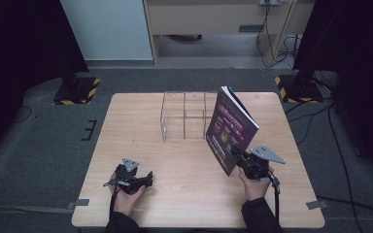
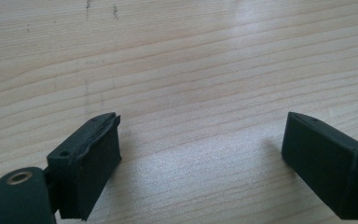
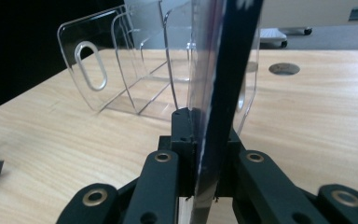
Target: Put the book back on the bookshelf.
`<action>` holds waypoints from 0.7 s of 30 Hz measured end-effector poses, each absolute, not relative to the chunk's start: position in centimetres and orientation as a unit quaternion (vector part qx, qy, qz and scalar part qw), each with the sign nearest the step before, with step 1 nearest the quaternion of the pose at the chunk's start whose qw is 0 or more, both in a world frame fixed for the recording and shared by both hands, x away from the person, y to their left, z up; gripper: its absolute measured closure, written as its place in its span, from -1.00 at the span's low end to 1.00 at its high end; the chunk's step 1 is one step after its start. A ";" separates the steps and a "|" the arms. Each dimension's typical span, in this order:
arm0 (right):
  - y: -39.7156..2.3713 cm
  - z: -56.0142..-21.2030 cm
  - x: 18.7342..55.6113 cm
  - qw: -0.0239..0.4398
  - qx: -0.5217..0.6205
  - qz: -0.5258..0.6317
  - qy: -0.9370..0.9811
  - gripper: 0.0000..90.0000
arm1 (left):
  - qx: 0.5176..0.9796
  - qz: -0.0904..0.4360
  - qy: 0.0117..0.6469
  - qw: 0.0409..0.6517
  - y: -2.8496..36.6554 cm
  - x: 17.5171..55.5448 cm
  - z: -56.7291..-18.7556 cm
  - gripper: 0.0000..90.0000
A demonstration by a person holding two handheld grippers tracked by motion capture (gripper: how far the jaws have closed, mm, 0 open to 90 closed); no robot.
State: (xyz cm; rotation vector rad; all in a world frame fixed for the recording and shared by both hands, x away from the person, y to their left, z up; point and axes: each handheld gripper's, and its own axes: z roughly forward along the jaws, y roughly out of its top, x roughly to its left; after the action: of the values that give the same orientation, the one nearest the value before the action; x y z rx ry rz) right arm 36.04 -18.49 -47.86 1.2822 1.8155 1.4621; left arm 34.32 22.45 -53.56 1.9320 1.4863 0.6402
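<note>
A pale wooden bench (image 1: 184,194) is seen from above, with a person's two hands coming in from the near edge, each holding a gripper; the right gripper (image 1: 236,154) has its fingers (image 3: 182,140) pressed shut on the lower edge of a magazine (image 1: 229,128), a dark glossy cover with purple print, held upright and tilted above the bench; in the right gripper view the magazine (image 3: 226,84) is seen edge-on, rising straight up from between the fingers; just beyond the fingers stands a clear plastic organiser (image 1: 184,115) with divided compartments, its nearest wall (image 3: 88,65) pierced by an oval handle slot; the left gripper (image 1: 148,178) rests low near the bench's front edge, well apart from the magazine, its fingers (image 2: 91,158) spread wide with nothing but bare wood between them.

A slip is judged the chief risk: the magazine is gripped at one thin edge only, so its weight could make it twist or slide from between the fingers; the floppy pages might also catch on a compartment wall and push the light organiser across the bench.
</note>
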 end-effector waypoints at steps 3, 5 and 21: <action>-18.4 -47.8 35.9 0.239 0.467 0.531 0.665 0.83 | 0.730 0.242 0.562 0.306 22.4 34.3 -53.6 -0.77; -18.3 -47.5 35.8 0.241 0.463 0.527 0.671 0.81 | 0.730 0.242 0.562 0.306 22.4 34.3 -53.6 -0.77; -17.9 -42.4 37.7 0.256 0.466 0.538 0.654 0.84 | 0.730 0.242 0.562 0.306 22.4 34.3 -53.6 -0.77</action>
State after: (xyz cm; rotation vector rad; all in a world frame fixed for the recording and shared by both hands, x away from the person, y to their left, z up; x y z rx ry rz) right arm 37.73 -17.93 -42.40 1.2662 1.7755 1.4593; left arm 34.32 22.45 -53.56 1.9319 1.4865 0.6395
